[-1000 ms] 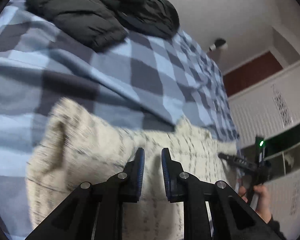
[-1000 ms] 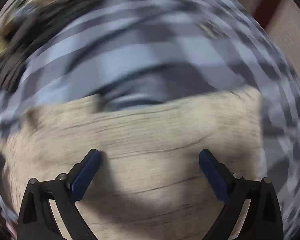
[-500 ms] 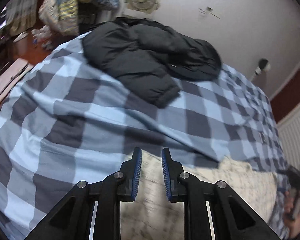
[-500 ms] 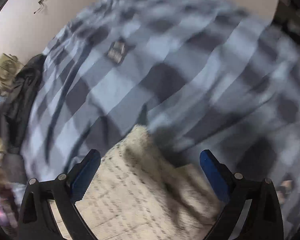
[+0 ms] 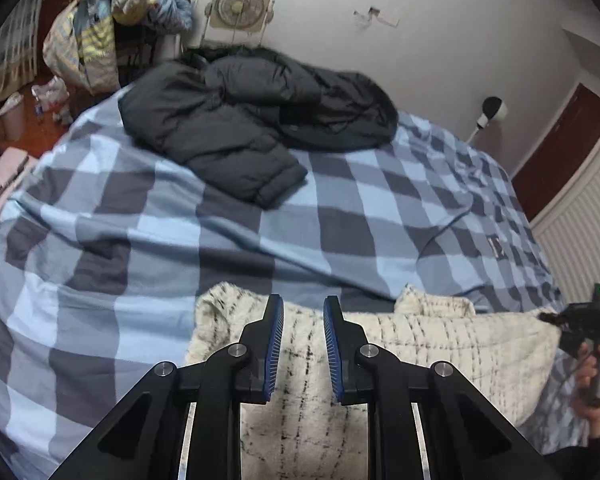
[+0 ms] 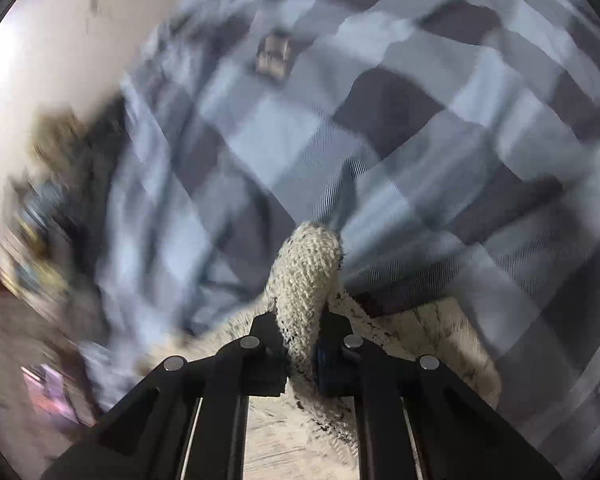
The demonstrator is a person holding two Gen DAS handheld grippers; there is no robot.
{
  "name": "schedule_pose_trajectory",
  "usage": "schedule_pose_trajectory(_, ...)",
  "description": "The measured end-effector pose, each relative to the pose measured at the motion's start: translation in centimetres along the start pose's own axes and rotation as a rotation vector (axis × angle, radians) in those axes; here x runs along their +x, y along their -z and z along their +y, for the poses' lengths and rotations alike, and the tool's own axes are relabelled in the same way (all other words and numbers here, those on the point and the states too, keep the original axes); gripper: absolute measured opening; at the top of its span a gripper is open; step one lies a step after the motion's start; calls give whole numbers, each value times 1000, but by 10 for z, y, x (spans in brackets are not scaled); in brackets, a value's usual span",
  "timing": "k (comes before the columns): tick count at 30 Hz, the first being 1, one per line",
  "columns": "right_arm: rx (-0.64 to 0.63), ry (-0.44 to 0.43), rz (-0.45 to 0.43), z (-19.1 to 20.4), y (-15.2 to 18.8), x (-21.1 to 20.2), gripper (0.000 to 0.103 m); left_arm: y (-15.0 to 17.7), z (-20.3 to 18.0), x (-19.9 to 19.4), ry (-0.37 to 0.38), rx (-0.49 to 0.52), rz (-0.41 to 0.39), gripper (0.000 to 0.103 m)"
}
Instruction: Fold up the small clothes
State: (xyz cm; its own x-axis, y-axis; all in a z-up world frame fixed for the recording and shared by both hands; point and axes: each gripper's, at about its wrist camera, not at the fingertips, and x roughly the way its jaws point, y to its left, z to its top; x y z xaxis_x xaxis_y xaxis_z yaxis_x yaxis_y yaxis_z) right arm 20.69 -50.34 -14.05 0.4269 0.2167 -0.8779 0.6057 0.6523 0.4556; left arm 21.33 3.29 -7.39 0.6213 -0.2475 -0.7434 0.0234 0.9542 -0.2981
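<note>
While right fingers (image 6: pixel 303 344) clamp the cream knit garment (image 6: pixel 308 280), left fingers (image 5: pixel 303 344) slightly apart above it

A second ago the right gripper (image 6: pixel 303 344) stood wide open over the cream knit garment (image 5: pixel 440 344); now its fingers are clamped tight on a bunched fold of that knit, which pokes up between them. The left gripper (image 5: pixel 303 344), which was low over the middle of the garment with its narrow gap, has drawn back toward the near edge and tilted up, so the black jacket (image 5: pixel 252 120) and the far wall fill its view. The garment itself has gone from spread flat to pulled up at the right end.
</note>
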Motion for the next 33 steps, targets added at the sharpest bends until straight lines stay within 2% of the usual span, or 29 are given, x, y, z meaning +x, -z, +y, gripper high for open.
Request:
schedule_pose_trajectory(1, 24, -34, -22, -4, 0, -10, 6, 0, -2, -2, -12, 7, -10, 19)
schedule_pose_trajectory(3, 48, -44, -66, -9, 1, -21, 6, 0, -6, -5, -22, 19, -18, 19)
schedule_pose_trajectory(7, 93, -48, -97, -15, 0, -15, 5, 5, -18, -3, -7, 52, 12, 19)
schedule_pose_trajectory(11, 31, 102, -62, -14, -10, 13, 8, 15, -41, 7, 39, 127, 88, 19)
schedule_pose_trajectory(12, 31, 171, -58, -16, -9, 17, 15, 19, -48, 9, 39, 155, 97, 19)
schedule_pose_trajectory(14, 75, 226, -101, -19, -5, 8, 27, 29, -64, 15, 33, 229, 127, 19)
schedule_pose_trajectory(16, 100, 310, -253, -10, 7, -25, 41, 41, -80, 24, 54, 292, 185, 19)
schedule_pose_trajectory(18, 27, 374, -425, 15, 28, -58, 86, 51, -91, 33, 99, 321, 247, 19)
schedule_pose_trajectory(20, -111, 304, -487, 42, 52, -80, 99, 64, -100, 47, 124, 348, 328, 19)
schedule_pose_trajectory(22, -272, 148, -448, 65, 80, -87, 99, 76, -101, 63, 78, 371, 383, 19)
schedule_pose_trajectory(23, -383, 48, -381, 77, 102, -83, 99, 82, -97, 74, 63, 376, 404, 19)
schedule_pose_trajectory(24, -448, 1, -320, 83, 117, -73, 100, 84, -95, 77, 70, 367, 409, 19)
schedule_pose_trajectory(26, -526, -25, -173, 91, 140, -44, 100, 83, -88, 79, 83, 319, 389, 19)
schedule_pose_trajectory(27, -563, 10, -63, 95, 151, -19, 100, 82, -89, 78, 77, 312, 381, 19)
schedule_pose_trajectory(28, -609, 84, 39, 99, 157, 8, 100, 82, -91, 75, 49, 326, 358, 19)
schedule_pose_trajectory(29, -661, 186, 123, 102, 161, 33, 99, 83, -93, 72, 15, 348, 331, 19)
schedule_pose_trajectory(30, -720, 340, 194, 101, 163, 60, 99, 83, -94, 68, -21, 367, 301, 19)
schedule_pose_trajectory(31, -745, 485, 208, 95, 159, 78, 99, 82, -93, 64, -66, 385, 269, 19)
schedule_pose_trajectory(32, -726, 533, 185, 90, 151, 82, 99, 79, -90, 58, -127, 398, 240, 19)
schedule_pose_trajectory(33, -669, 534, 152, 83, 138, 76, 99, 76, -87, 52, -202, 418, 210, 19)
